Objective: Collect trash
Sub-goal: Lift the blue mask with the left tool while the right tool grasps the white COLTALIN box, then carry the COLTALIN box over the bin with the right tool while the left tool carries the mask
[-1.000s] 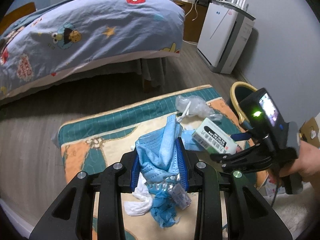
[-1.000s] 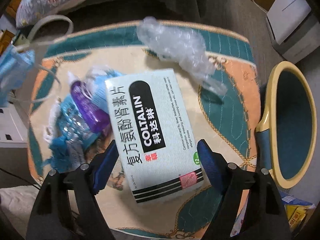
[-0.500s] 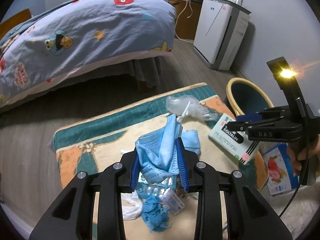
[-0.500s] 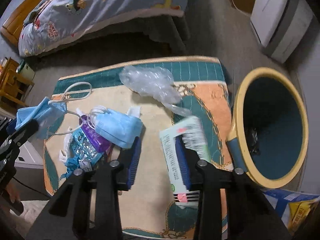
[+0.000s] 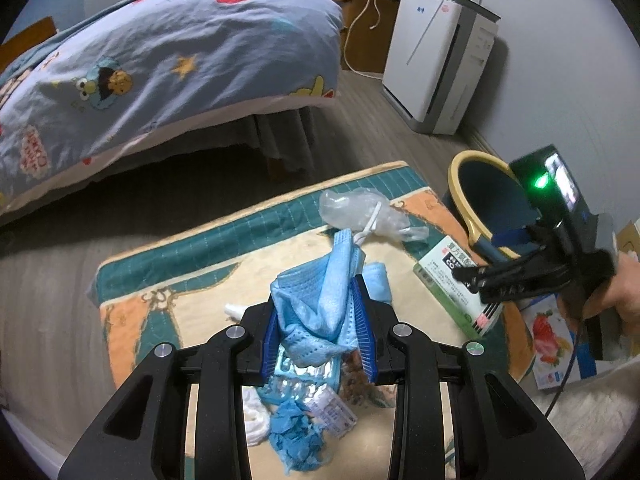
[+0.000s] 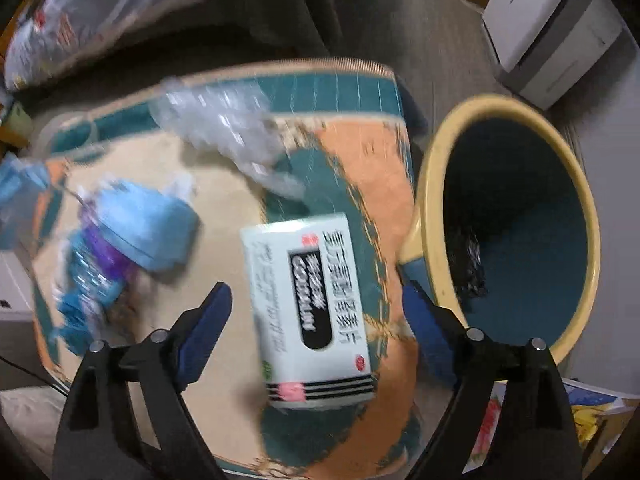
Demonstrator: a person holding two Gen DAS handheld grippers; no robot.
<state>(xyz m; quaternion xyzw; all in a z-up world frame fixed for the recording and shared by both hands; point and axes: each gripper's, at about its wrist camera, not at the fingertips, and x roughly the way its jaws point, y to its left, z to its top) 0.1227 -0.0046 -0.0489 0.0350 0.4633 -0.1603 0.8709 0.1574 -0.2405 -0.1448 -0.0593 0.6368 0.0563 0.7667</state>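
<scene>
My left gripper (image 5: 320, 320) is shut on a crumpled blue face mask (image 5: 316, 300), held above a pile of blister packs and blue scraps (image 5: 304, 408) on the rug. My right gripper (image 6: 316, 308) is open, its jaws wide apart over a white COLTALIN medicine box (image 6: 312, 312) that lies on the rug (image 6: 360, 168) between them, untouched. The box also shows in the left wrist view (image 5: 452, 280), under the right gripper (image 5: 480, 276). A yellow-rimmed, blue trash bin (image 6: 512, 216) stands just right of the box. A clear plastic bag (image 5: 360, 212) lies at the rug's far side.
A second blue mask (image 6: 148, 224) lies on a purple blister pack left of the box. A bed with a blue cartoon duvet (image 5: 160, 52) fills the back. A white air purifier (image 5: 436, 68) stands by the wall. Printed packaging (image 5: 548, 344) lies right of the rug.
My right gripper was shut on the medicine box half a second ago; now it is open and the box lies on the rug near the bin. My left gripper still holds the mask.
</scene>
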